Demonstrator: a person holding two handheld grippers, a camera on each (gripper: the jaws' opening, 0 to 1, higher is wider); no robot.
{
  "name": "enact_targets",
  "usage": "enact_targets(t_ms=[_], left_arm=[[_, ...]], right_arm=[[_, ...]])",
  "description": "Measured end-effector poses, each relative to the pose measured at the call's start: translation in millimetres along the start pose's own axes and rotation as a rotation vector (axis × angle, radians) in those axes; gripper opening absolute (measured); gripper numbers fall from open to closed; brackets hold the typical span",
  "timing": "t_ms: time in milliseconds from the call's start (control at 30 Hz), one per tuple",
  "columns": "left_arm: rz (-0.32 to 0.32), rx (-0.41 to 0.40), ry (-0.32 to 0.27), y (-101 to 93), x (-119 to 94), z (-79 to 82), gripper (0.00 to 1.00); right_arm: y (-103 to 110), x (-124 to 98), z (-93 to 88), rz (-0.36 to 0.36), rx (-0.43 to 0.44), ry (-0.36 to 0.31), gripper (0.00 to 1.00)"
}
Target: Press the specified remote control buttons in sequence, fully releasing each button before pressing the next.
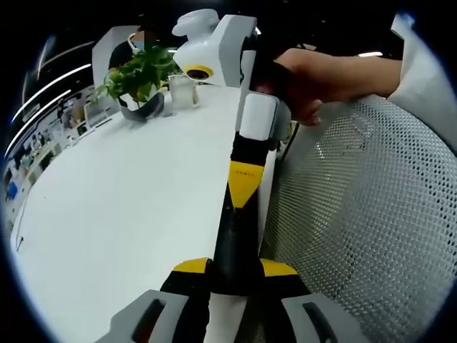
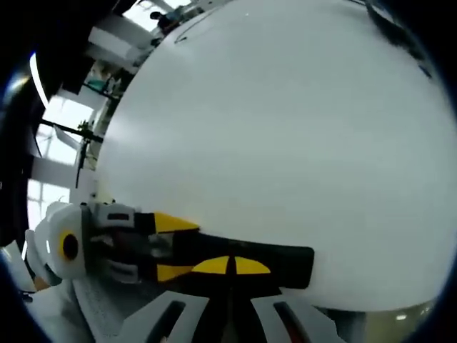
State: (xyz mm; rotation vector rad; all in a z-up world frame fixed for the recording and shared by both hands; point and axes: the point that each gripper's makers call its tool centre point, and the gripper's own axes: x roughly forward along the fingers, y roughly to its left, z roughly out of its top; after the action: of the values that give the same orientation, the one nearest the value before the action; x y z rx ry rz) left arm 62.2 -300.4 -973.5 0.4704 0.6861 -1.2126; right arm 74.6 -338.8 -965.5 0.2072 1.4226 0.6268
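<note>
Remote control (image 1: pixel 234 246): slim black bar, seen edge-on, apparently lifted off surface; buttons not discernible.

The left gripper view looks low along the white table (image 1: pixel 121 207) toward a plant (image 1: pixel 139 75). The right gripper view faces the same tabletop (image 2: pixel 285 128) — close, tilted.

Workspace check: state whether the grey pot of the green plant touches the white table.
Touching: left gripper view shows the grey pot standing on the white table.
</note>
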Motion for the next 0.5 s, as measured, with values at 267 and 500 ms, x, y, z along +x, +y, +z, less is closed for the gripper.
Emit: enact_targets(t_ms=[267,500], left_arm=[[-0.004,-0.001,-0.013,-0.6,-0.5,-0.5,0.24],[-0.007,-0.004,-0.012,-0.4,0.3,-0.5,0.24]], right_arm=[[0.7,1.0,0.2,-0.029,-0.047,0.003,0.0],[0.8,0.6,-0.9,-0.004,-0.023,0.007,0.0]])
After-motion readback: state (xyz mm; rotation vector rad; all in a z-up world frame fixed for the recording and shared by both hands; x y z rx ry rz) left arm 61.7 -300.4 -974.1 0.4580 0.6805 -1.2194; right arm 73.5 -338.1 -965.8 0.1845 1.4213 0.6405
